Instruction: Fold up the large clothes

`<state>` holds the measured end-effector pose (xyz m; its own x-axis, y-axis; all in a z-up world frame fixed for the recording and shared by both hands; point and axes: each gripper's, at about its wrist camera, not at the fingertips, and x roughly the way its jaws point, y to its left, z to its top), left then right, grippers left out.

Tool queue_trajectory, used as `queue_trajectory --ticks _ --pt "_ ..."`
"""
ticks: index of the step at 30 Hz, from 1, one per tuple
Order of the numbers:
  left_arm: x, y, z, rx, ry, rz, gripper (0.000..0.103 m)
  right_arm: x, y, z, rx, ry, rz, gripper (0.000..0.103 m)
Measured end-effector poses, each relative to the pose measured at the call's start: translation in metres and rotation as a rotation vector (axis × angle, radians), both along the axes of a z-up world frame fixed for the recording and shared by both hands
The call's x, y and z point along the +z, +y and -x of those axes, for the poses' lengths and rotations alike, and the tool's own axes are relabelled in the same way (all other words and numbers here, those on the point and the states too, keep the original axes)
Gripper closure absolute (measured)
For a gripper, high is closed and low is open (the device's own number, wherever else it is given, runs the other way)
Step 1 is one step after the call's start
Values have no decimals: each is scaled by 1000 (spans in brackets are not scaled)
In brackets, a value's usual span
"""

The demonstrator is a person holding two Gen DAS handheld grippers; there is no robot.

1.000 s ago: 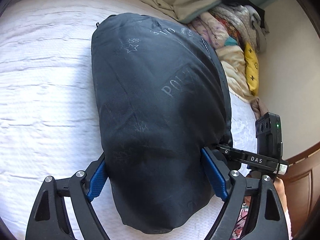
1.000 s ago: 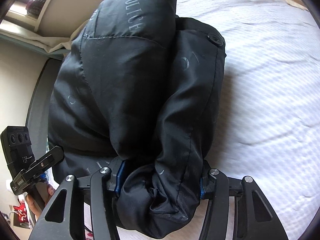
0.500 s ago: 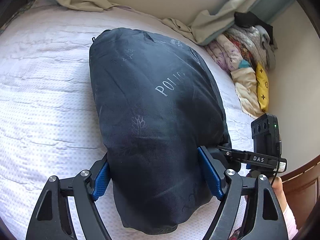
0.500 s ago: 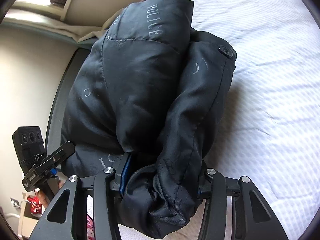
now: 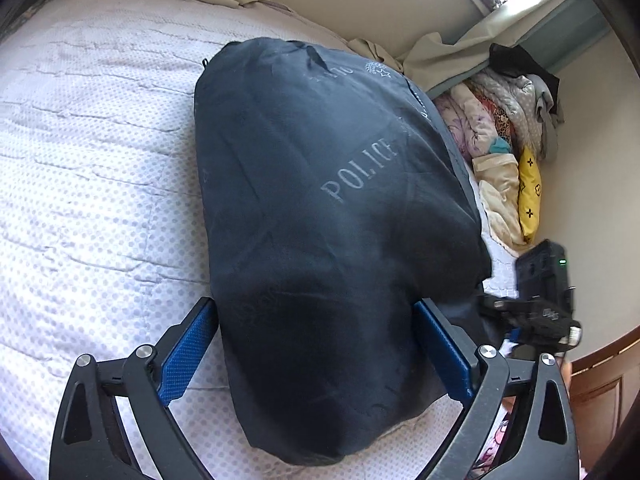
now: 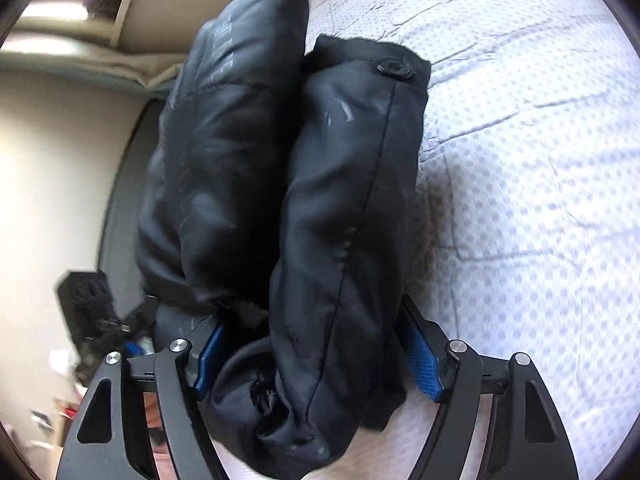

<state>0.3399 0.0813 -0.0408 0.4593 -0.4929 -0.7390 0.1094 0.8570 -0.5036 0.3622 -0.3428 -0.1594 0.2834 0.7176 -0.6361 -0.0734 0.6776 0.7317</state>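
A bulky black padded jacket (image 5: 332, 216) with grey "POLICE" lettering lies folded into a thick bundle on a white dotted bedspread (image 5: 88, 184). My left gripper (image 5: 320, 344) has its jaws spread wide around the near end of the bundle, its blue pads (image 5: 188, 354) against the fabric on both sides. In the right wrist view the jacket (image 6: 288, 208) shows as two stacked folds with a snap button on top. My right gripper (image 6: 308, 344) clamps the bundle's other end between its blue pads (image 6: 422, 354).
A heap of loose clothes and a yellow cushion (image 5: 508, 148) lies along the bed's far right side by the wall. Beige fabric (image 5: 400, 52) drapes at the bed's far edge. The other gripper's black camera unit (image 5: 540, 292) shows at right. Wooden furniture (image 5: 600, 380) stands lower right.
Both grippers have lifted and tilted the held bundle. In the right wrist view it has turned on edge. The left view now shows more of the far wall and window.
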Motion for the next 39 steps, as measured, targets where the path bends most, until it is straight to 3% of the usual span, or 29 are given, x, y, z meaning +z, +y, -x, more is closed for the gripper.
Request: queue_trajectory --ticks 5,8,11,12,15,16,18,26,32,34,39 --pt "13 6 9 28 -27 -29 4 49 -34 22 -45 -146 70 28" --pt "16 6 12 37 -45 -76 4 85 -44 46 -92 -344 219 29" --pt "17 1 15 29 -54 -113 4 110 -26 71 -2 -534 266 49" --pt "17 -2 16 26 -61 -132 4 112 -15 80 56 -572 267 60" --pt "21 -12 19 25 -84 -191 4 99 24 86 169 -581 430 83" --pt "22 -15 20 23 -89 -210 4 87 30 84 169 -558 518 84" --pt "25 -19 22 28 -103 -244 4 69 42 72 167 -499 586 84" --pt "36 -20 29 88 -159 -333 4 9 50 36 160 -378 612 84" --pt "52 -27 48 120 -238 -450 4 25 36 21 104 -328 497 81" --pt "60 -28 62 153 -278 -500 3 41 25 33 75 -348 458 61" --pt "78 -37 100 229 -392 -634 0 80 2 69 16 -433 427 30"
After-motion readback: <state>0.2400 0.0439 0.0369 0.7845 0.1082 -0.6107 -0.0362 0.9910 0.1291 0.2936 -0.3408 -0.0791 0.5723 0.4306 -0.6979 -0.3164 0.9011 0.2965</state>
